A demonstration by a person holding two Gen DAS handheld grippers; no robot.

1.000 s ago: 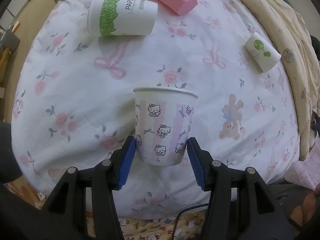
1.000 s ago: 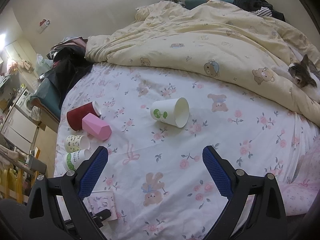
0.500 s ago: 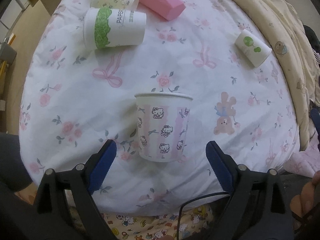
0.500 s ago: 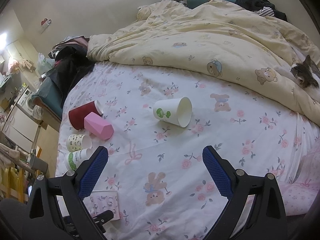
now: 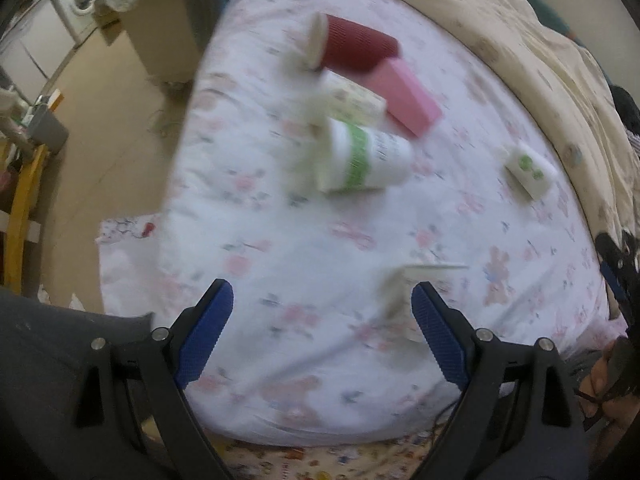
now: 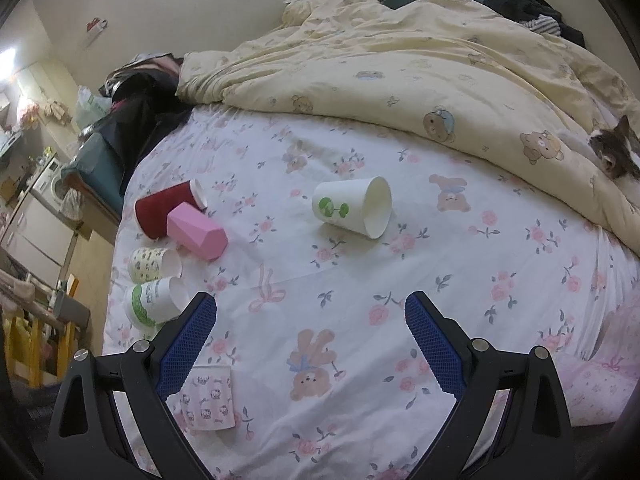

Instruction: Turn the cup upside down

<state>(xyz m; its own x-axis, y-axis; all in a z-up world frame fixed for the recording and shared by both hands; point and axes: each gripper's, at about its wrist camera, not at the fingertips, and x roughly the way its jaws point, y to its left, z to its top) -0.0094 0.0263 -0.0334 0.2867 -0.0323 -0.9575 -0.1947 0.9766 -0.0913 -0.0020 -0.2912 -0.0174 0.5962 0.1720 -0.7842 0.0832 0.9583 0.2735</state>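
Observation:
The Hello Kitty paper cup stands on the flowered bed sheet with its wide end up, near the bed's front left edge. In the blurred left wrist view it shows just beside the right finger. My left gripper is open and empty, back from the cup. My right gripper is open and empty, above the sheet.
Several cups lie on their sides: a white cup with green dots, a green-banded cup, a patterned cup, a red cup. A pink box lies among them. A yellow duvet and a cat are behind.
My left gripper has opened wide, let go of the Hello Kitty cup, and pulled back and swung left. The cup stays standing. The right gripper has barely moved.

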